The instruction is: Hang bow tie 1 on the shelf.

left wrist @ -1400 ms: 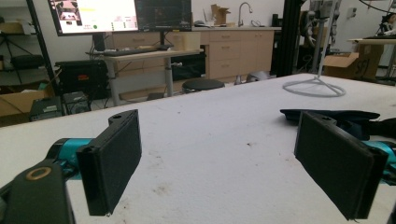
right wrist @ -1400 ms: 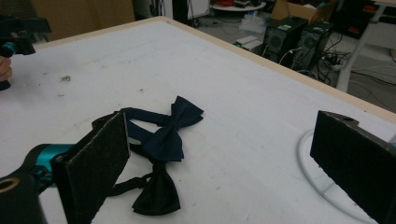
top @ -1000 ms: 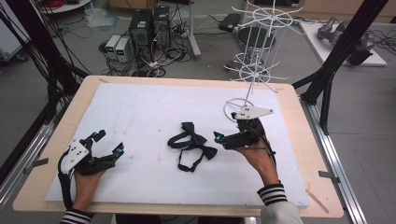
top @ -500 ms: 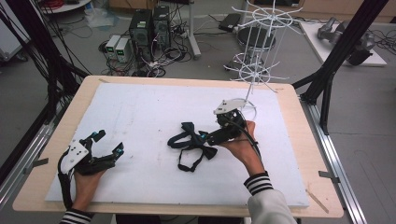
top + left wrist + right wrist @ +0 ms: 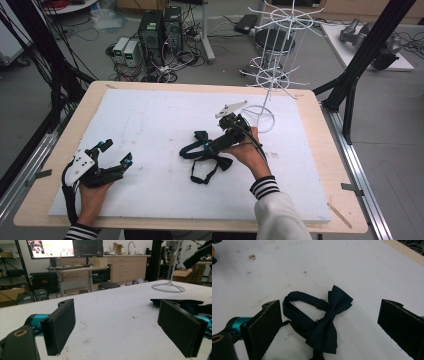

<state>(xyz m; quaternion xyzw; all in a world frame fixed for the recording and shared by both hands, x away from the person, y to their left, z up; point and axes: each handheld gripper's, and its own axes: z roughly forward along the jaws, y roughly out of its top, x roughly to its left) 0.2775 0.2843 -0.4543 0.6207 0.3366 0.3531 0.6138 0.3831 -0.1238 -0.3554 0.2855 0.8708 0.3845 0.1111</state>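
Right gripper (image 5: 207,145) reaches leftward over the bow tie (image 5: 205,155) at tabletop (image 5: 150,115) centre, forearm angled in from bottom edge; fingers (image 5: 264,325) spread wide either side of the tie, not touching it. Left gripper (image 5: 116,152) rests low at near-left w/ fingers (image 5: 60,325) apart, holding nothing. Tie's lower end cut off in right gripper view; strap partly hidden under gripper in high view.

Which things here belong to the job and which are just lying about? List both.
Belongs to the job:
- dark navy fabric bow tie with strap, lying between the open jaws
- right gripper
- white wire display stand, probably

Lying about:
- left gripper, open and idle
- black computer towers on the floor
- white foam board
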